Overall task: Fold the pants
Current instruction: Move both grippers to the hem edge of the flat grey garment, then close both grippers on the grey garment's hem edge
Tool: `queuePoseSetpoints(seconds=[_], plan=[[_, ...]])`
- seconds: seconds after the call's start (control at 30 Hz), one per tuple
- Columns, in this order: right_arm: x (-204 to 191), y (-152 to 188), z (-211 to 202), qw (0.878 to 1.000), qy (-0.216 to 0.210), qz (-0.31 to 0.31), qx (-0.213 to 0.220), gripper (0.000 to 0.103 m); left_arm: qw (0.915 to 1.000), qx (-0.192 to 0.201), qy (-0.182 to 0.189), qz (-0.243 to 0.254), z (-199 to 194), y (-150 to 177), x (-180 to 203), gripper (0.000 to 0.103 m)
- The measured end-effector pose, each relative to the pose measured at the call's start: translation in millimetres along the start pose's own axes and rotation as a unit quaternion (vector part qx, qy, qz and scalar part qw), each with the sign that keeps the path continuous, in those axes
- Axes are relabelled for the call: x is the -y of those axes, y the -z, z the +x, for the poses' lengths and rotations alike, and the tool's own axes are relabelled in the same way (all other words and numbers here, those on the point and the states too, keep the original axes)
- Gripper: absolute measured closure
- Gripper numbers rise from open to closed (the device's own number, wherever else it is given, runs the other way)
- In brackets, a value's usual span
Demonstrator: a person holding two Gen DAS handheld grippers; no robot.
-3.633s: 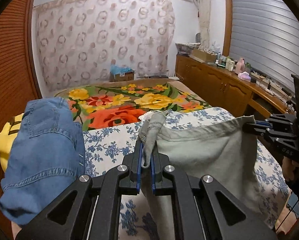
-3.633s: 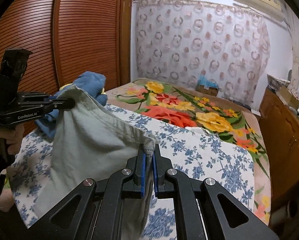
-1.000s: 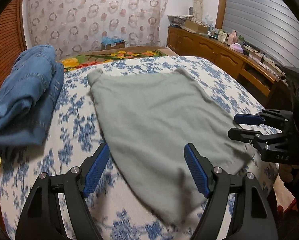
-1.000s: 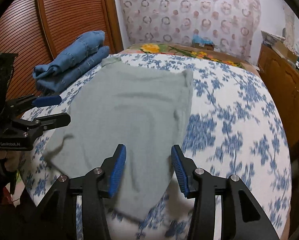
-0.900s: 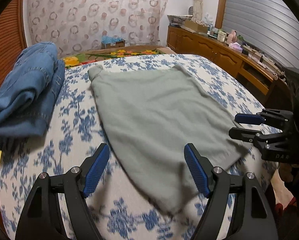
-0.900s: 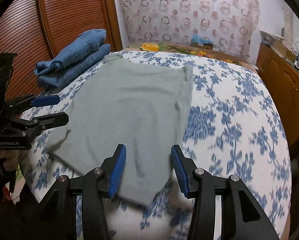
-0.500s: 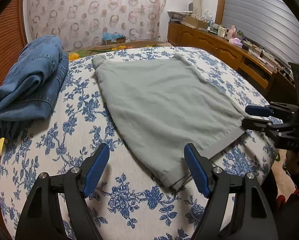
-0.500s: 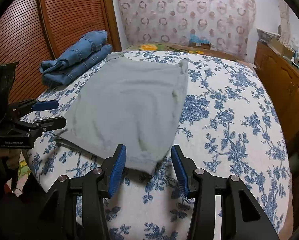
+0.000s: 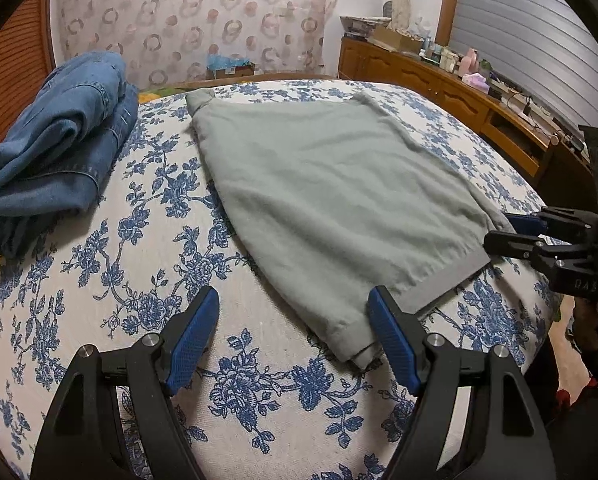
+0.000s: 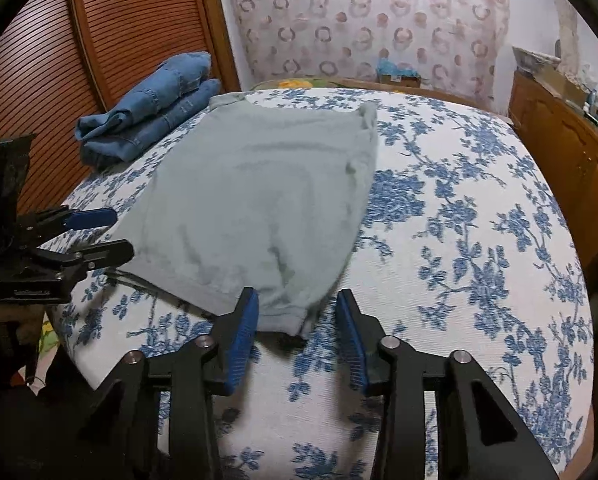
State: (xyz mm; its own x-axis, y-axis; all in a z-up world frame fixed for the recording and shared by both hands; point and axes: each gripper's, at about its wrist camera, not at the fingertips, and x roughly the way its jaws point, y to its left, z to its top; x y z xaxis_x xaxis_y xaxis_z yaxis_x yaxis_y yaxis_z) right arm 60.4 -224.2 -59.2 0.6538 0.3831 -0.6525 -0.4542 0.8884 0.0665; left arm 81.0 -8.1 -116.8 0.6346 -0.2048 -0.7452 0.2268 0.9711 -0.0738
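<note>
Pants, grey-green soft cotton [image 9: 339, 200], lie flat on blue-floral bedspread [image 9: 139, 280], near hem just ahead of both fingers. Left gripper [image 9: 295, 340] and right gripper [image 10: 295, 340] open, empty. Risk: pinching one layer only, fold skews.

Left gripper [image 9: 293, 330] and right gripper [image 10: 297, 330] both hover with fingers spread wide, gripping nothing.

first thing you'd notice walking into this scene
The grey-green pants lie spread flat in the middle of the blue-flowered bedspread. Both tongs, left and right, hang open at the near hem, holding nothing. Folded jeans sit at the bed's far left.
</note>
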Motion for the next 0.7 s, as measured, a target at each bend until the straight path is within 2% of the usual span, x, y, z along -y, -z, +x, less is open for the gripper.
queuePoseSetpoints(seconds=[0.13,0.27,0.33,0.57,0.7], plan=[[5,0,4,1.000,-0.008,0.011,0.002,0.068,1.0000,0.003,-0.002,-0.001,0,1,0,0.025],[4,0,5,1.000,-0.017,0.012,0.003,0.076,1.0000,0.005,-0.002,-0.006,-1,1,0,0.026],[4,1,6,1.000,-0.023,0.010,0.003,0.080,0.9999,0.005,0.012,-0.007,-5,2,1,0.035],[4,1,7,1.000,-0.024,0.012,0.006,0.080,0.9985,0.000,0.052,-0.019,-12,8,3,0.062],[3,2,7,1.000,-0.025,0.016,0.007,0.080,0.9979,-0.001,0.063,-0.011,-13,10,11,0.063]])
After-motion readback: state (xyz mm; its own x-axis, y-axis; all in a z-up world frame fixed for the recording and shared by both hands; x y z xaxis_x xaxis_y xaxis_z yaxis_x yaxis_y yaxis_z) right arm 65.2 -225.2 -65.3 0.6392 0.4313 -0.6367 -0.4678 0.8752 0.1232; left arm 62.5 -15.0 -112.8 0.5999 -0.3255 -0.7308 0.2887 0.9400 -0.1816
